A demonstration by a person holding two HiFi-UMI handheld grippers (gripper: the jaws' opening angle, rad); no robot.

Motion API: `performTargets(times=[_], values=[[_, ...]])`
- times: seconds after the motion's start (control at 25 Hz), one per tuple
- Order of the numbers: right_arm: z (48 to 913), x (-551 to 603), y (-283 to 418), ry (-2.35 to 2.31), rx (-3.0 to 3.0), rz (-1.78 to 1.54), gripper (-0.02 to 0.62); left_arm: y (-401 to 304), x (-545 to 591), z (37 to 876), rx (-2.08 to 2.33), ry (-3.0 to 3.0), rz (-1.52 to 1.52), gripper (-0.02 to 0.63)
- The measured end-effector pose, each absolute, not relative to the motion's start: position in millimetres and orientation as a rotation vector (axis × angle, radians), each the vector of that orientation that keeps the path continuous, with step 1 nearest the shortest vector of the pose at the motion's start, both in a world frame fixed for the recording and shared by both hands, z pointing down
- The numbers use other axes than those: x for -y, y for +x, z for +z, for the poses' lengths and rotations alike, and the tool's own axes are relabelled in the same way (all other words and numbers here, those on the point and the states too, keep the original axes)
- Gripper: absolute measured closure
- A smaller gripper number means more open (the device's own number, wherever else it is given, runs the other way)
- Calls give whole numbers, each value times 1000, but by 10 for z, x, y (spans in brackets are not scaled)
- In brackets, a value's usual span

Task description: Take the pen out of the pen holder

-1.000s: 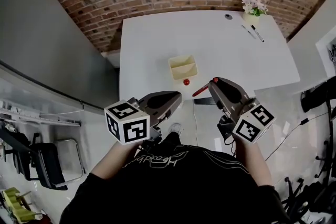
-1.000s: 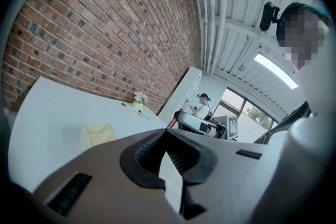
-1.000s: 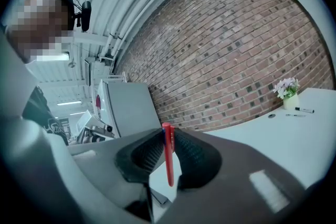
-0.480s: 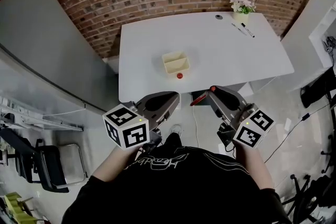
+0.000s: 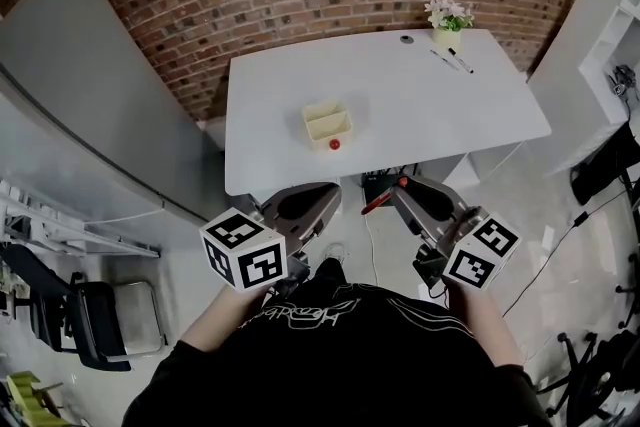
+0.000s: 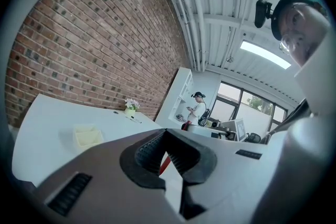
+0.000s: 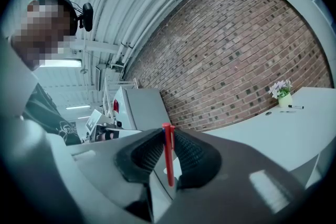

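Overhead, the red pen (image 5: 379,202) is seen clamped in the right gripper (image 5: 401,186), well clear of the cream pen holder (image 5: 327,125) and off the near edge of the white table (image 5: 430,115) that bears it. A small red object (image 5: 334,144) lies just beside the holder; a flower pot (image 5: 447,19) stands far beyond it. Script on the black shirt (image 5: 300,310) cannot be read.

Through the left gripper view, the left gripper (image 6: 165,132) is shown closed tip to tip, nothing gripped, the holder (image 6: 88,136) far off.

Through the right gripper view, the pen (image 7: 168,155) is pinched upright between the pads.
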State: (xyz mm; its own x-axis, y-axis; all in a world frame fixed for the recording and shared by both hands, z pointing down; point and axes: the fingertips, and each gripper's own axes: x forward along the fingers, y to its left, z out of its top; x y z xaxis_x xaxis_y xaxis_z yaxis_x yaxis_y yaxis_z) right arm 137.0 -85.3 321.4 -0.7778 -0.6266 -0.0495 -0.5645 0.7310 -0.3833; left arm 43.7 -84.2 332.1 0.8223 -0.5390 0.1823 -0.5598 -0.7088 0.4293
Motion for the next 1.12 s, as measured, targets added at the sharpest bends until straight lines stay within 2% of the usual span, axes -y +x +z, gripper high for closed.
performTargets(times=[1.12], values=[[3170,657,1231,-903,-2776,-498,529,352,652,3251,866,2530,57,601]])
